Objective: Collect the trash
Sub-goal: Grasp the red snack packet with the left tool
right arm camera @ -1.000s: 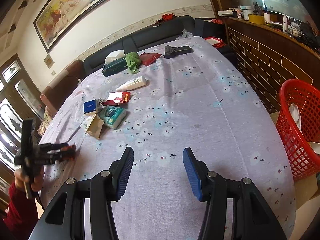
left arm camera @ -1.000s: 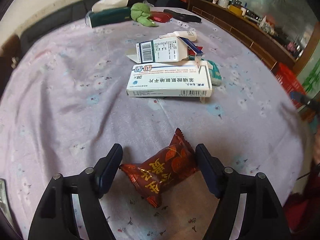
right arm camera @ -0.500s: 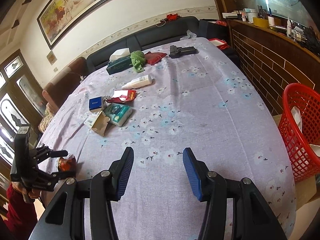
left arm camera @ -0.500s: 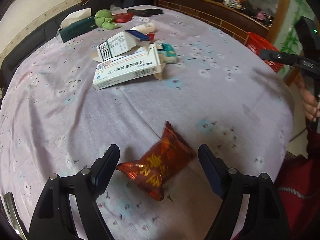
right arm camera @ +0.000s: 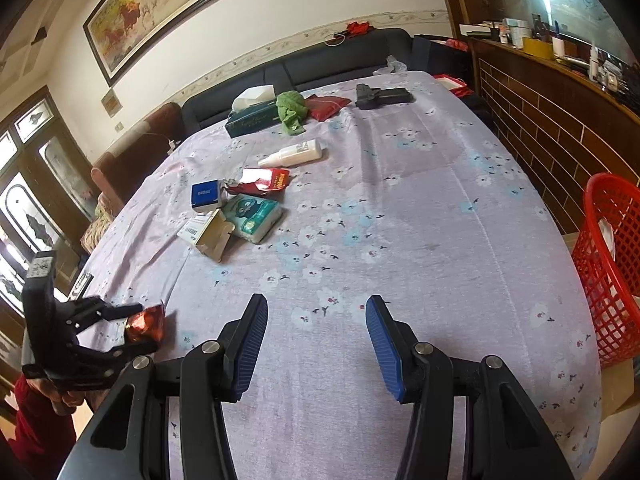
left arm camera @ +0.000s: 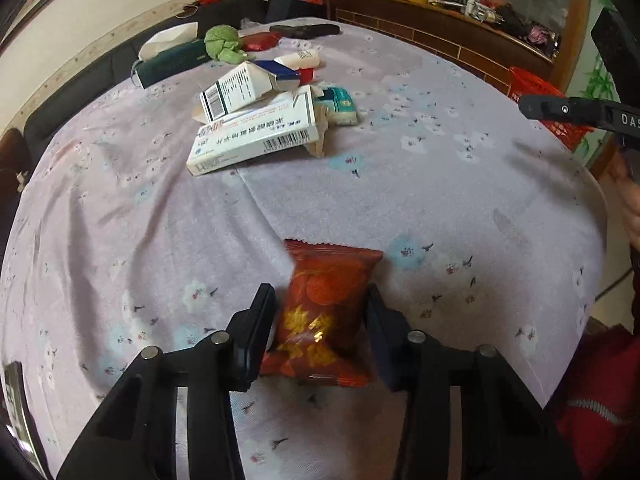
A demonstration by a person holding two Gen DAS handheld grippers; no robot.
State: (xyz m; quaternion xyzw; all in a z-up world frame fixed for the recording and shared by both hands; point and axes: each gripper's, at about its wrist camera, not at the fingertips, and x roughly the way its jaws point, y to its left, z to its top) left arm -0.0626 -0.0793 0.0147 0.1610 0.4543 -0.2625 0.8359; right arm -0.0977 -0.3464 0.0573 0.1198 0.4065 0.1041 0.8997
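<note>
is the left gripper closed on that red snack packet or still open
Shut on it. In the left wrist view both fingers of the left gripper press the red snack packet at its sides.

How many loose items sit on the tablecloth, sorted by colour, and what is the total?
Red: 3 (snack packet between the left gripper fingers, torn wrapper, pouch)
White: 3 (long box, barcode carton, bottle)
Green or teal: 3 (cloth, tissue pack, tissue box)
Black: 1 (case)
Total: 10
</note>
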